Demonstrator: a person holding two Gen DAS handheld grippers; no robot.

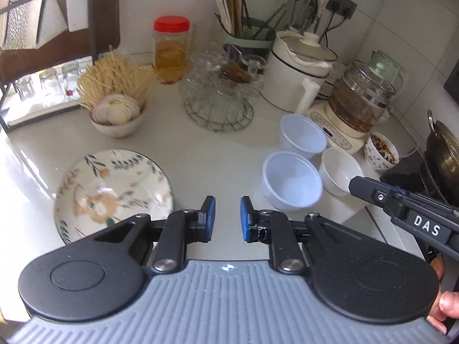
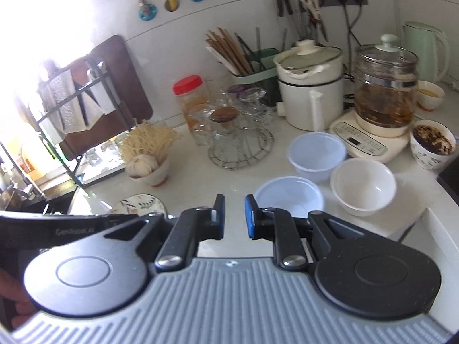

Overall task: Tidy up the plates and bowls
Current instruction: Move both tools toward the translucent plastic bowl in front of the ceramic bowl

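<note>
At lower left of the left wrist view, the floral plate (image 1: 113, 192) lay flat on the white surface (image 1: 212, 154), alone, well apart from the bowls. At right of centre sat 3 empty white bowls in a loose cluster: two translucent plastic ones, the near plastic bowl (image 1: 292, 183) and the far plastic bowl (image 1: 302, 136), plus a glazed ceramic bowl (image 1: 341, 170) just beside them. None was nested in another. Judged from that, the task was barely begun: nothing stacked, plate not yet paired w/ anything, all grouping left to do.

The left claw (image 1: 228, 219) hung over bare surface btwn plate and bowls, its pads a narrow gap apart w/ nothing in it, so nearly clenched and empty. The right claw (image 2: 233, 218) was the same, a small empty gap, hovering near the rim of the near plastic bowl but not touching it.

Materials: the plate was glossy ceramic, shallow, round, w/ leaf and flower print in teal and tan. The plastic bowls were thin-walled, faintly bluish, w/ rolled rims, and probably light and slippery. The ceramic bowl was thicker, opaque, smooth, w/ a rounded profile. The surface was polished and reflective. A patterned cup (image 1: 381, 150) of dark stuff at far right looked in use, likely not part of the job.
</note>
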